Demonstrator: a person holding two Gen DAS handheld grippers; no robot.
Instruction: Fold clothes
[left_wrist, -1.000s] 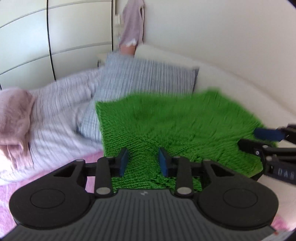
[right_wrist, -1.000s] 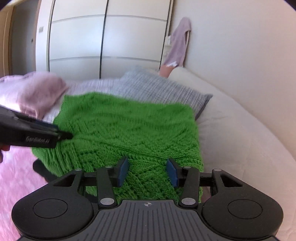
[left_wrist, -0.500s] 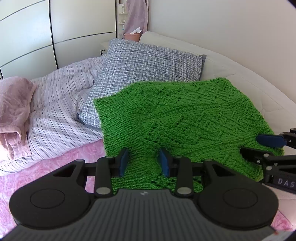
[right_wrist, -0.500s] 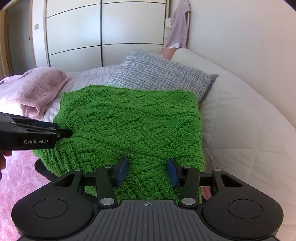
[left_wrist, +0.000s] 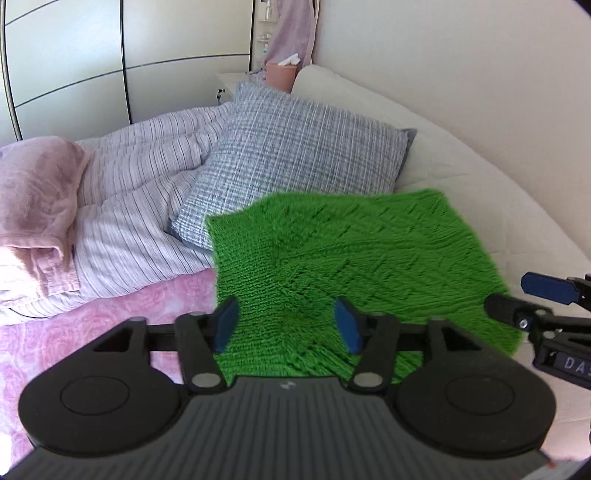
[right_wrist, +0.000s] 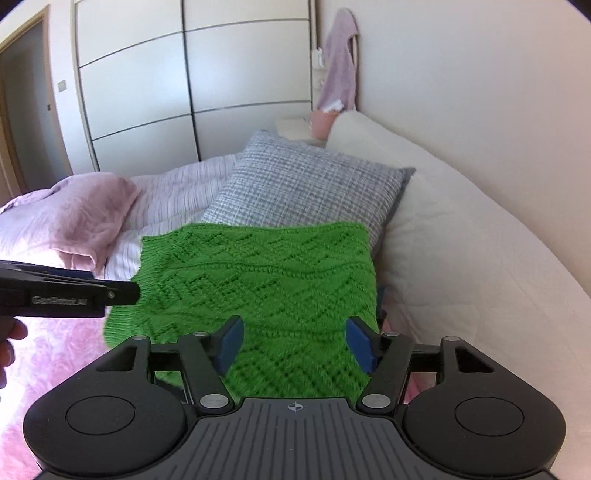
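- We judge that the step in hand is to lay the green knitted sweater flat on the bed after a fold; to do it well we should keep both grippers level, so that the near edge comes down straight and without wrinkles.
- Our left gripper has its fingers spread apart, and we see the knit between the blue pads but no pinch on it.
- Our right gripper is released in the same way, with the cloth only lying under the gap.
- Next we should press or smooth the surface lightly and not pull, because a loose knit probably stretches easily.
- The sweater lies as a folded rectangle on the pink bedspread, and its far edge reaches up onto the grey checked pillow.
- It is bright green with a zigzag lace pattern; in the left view it is blurred.
- The right side of it lies against the white padded headboard.
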